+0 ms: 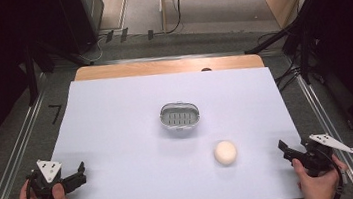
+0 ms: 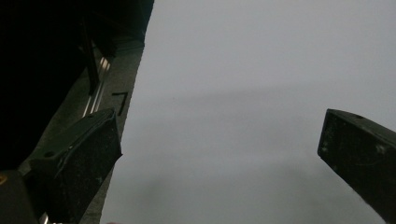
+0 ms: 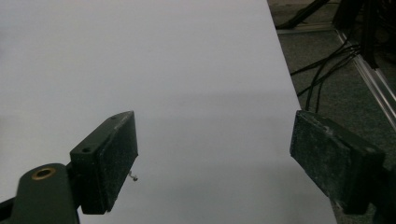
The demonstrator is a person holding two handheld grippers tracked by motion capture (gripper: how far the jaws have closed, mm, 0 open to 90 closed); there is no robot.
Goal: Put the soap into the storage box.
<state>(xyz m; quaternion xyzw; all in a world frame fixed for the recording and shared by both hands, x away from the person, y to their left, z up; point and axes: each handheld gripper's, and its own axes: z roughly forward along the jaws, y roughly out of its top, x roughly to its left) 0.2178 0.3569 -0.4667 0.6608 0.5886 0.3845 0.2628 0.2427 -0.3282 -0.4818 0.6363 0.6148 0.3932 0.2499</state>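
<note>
A small grey oval basket [image 1: 180,115] with a slotted bottom sits near the middle of the white table top [image 1: 116,116]. A pale round ball-like object [image 1: 225,152] lies on the table, nearer me and to the right of the basket. My left gripper [image 1: 79,175] rests at the front left corner, held by a hand, jaws wide apart with nothing between them [image 2: 219,149]. At the front right edge my right gripper [image 1: 285,148] is held by the other hand; it is open and empty [image 3: 215,154], a short way right of the ball.
A wooden strip [image 1: 168,66] shows along the table's far edge. Metal rails [image 1: 15,158] run along both sides, with cables [image 1: 287,74] and dark stands on the floor to the right. The right gripper hangs near the table's right edge [image 3: 285,93].
</note>
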